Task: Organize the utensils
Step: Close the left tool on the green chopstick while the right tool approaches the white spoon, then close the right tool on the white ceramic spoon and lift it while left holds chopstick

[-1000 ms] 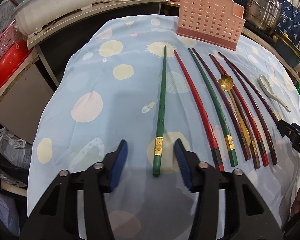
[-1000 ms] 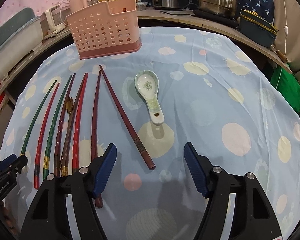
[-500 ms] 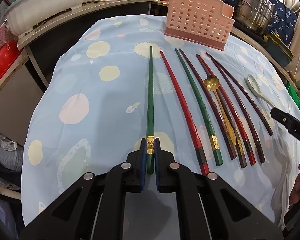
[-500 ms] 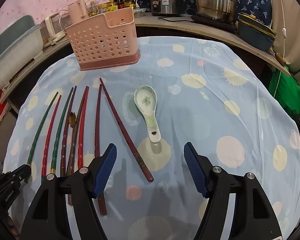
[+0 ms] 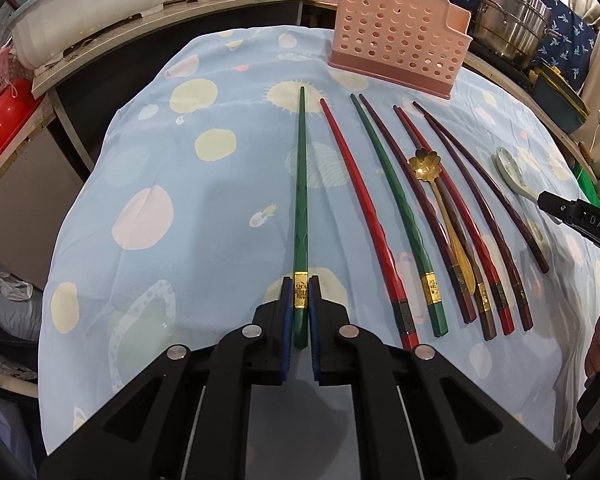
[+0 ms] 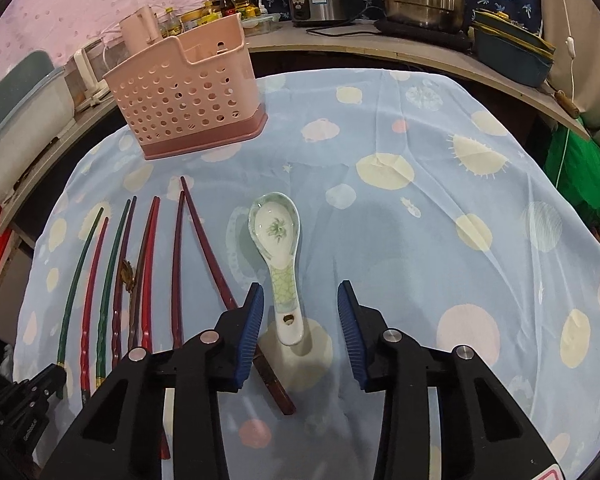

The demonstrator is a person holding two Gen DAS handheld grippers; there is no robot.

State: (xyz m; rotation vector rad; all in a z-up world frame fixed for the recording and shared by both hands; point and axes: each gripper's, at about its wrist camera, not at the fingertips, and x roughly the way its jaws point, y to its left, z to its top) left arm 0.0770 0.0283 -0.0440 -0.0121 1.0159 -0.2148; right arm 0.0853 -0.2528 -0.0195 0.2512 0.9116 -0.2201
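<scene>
I see the green chopstick (image 5: 301, 184) as a long, slim rod with a gold band near its thick end, lying at the left end of a row of red, green and dark chopsticks on the table (image 5: 148, 184) under a blue dotted cloth. The left hand-held gripper (image 5: 300, 312) clamps it at the gold band; a second ago its pads stood apart on either side. The ceramic spoon (image 6: 278, 248), white with a green motif, lies right of the row, handle toward me. The right hand-held gripper (image 6: 300, 320) is closing around that handle without touching it; earlier it stood wider and further left. The pink holder (image 6: 184, 96) stands at the far edge, beyond the chopstick tips. The cloth to the right of the spoon is open up to the table edge
</scene>
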